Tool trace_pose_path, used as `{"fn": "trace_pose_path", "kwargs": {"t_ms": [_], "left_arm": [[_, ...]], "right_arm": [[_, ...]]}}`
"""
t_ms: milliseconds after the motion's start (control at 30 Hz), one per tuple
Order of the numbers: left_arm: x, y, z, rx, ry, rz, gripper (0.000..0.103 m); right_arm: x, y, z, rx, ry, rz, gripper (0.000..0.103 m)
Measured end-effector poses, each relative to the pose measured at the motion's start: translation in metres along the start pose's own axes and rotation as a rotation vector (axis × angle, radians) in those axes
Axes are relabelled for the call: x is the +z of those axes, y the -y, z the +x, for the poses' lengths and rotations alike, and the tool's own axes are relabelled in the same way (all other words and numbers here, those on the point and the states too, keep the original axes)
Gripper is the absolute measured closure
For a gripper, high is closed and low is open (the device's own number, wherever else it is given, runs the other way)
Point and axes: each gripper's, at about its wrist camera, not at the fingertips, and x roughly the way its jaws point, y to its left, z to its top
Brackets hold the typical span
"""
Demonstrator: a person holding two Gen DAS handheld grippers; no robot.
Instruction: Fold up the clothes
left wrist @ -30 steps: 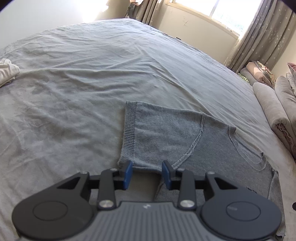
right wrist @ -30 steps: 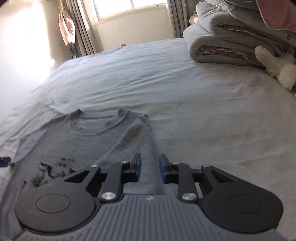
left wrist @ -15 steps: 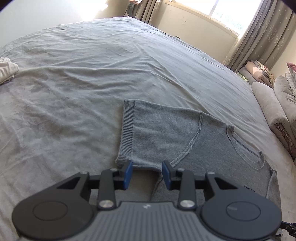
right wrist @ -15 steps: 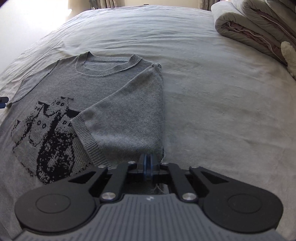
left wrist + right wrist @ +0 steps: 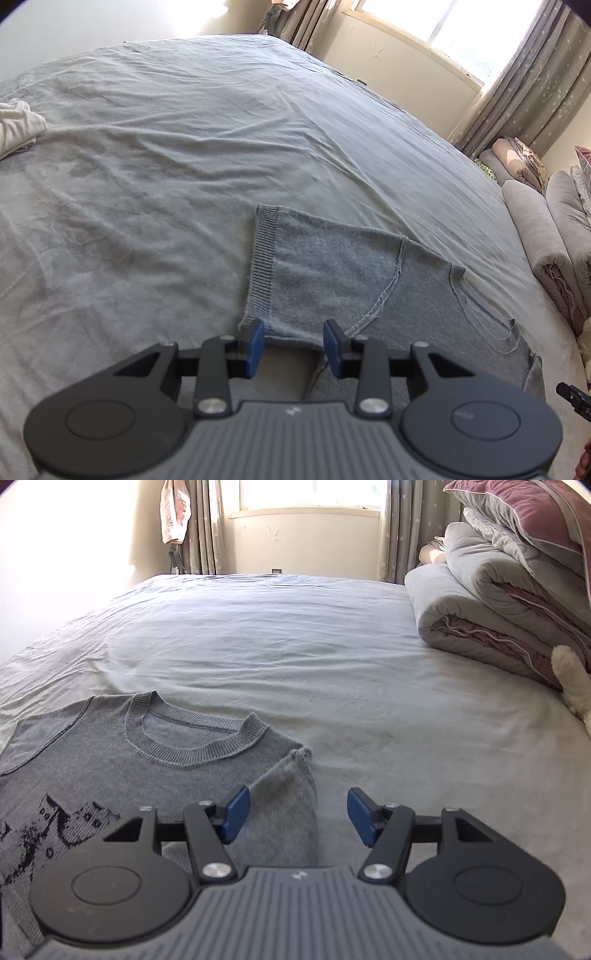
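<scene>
The grey knit sweater (image 5: 122, 760) lies flat on the bed sheet (image 5: 332, 657), neckline toward the window (image 5: 314, 494), its dark pattern facing up. One sleeve is folded in over the body on the sweater's right edge; the other sleeve (image 5: 317, 273) is spread out on the sheet. The right gripper (image 5: 295, 818) hangs over that folded edge, jaws just sprung apart, with nothing pinched between them. The left gripper (image 5: 293, 347) sits at the spread sleeve's near hem, its jaws apart, not pressing the knit. Beyond the sweater, rolled quilts (image 5: 480, 602) stack by the window, and white cloth (image 5: 18, 125) lies far off.
</scene>
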Motion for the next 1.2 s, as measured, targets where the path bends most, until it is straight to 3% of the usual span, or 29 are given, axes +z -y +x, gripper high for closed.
{"fn": "trace_pose_path", "kwargs": {"t_ms": [167,200,233,267,367,433,567,633,667,733,867,1033,1100,1133,1200], "left_arm": [[0.004,-0.008,0.000,-0.012,-0.008,-0.041,0.067],[0.005,-0.008,-0.001,-0.016,-0.007,-0.045,0.067],[0.005,-0.008,-0.001,-0.019,-0.008,-0.048,0.067],[0.006,-0.008,-0.002,-0.022,-0.008,-0.050,0.067],[0.006,-0.009,-0.002,-0.027,-0.012,-0.062,0.067],[0.006,-0.009,-0.001,-0.032,-0.018,-0.067,0.067],[0.005,-0.009,0.000,-0.025,-0.019,-0.062,0.067],[0.006,-0.011,0.000,-0.021,-0.019,-0.071,0.067],[0.006,-0.012,0.000,-0.021,-0.017,-0.075,0.067],[0.006,-0.011,-0.001,-0.023,-0.015,-0.069,0.067],[0.005,-0.008,-0.001,-0.025,-0.017,-0.062,0.066],[0.005,-0.008,-0.003,-0.034,-0.015,-0.070,0.066],[0.006,-0.009,-0.004,-0.033,-0.013,-0.076,0.065],[0.006,-0.009,-0.005,-0.033,-0.012,-0.077,0.065],[0.005,-0.009,-0.005,-0.033,-0.010,-0.079,0.064]], "right_arm": [[0.017,-0.011,0.052,-0.078,-0.063,-0.079,0.043],[0.017,-0.010,0.058,-0.088,-0.075,-0.082,0.050],[0.016,-0.008,0.064,-0.097,-0.086,-0.084,0.082],[0.015,-0.003,0.065,-0.108,-0.077,-0.053,0.097],[0.015,0.018,0.062,-0.123,-0.026,0.096,0.098],[0.015,0.024,0.066,-0.182,-0.025,0.144,0.103],[0.009,0.035,0.075,-0.204,-0.055,0.206,0.103],[0.005,0.037,0.065,-0.128,-0.018,0.244,0.103],[0.005,0.036,0.058,-0.118,-0.006,0.252,0.092],[0.003,0.034,0.045,-0.105,0.000,0.258,0.090],[-0.008,0.032,0.011,-0.108,-0.051,0.242,0.089],[-0.022,0.030,-0.032,-0.064,-0.137,0.312,0.087],[-0.027,0.024,-0.051,-0.037,-0.155,0.346,0.081],[-0.029,0.021,-0.056,-0.021,-0.164,0.355,0.069],[-0.037,0.008,-0.061,0.011,-0.197,0.354,0.057]]}}
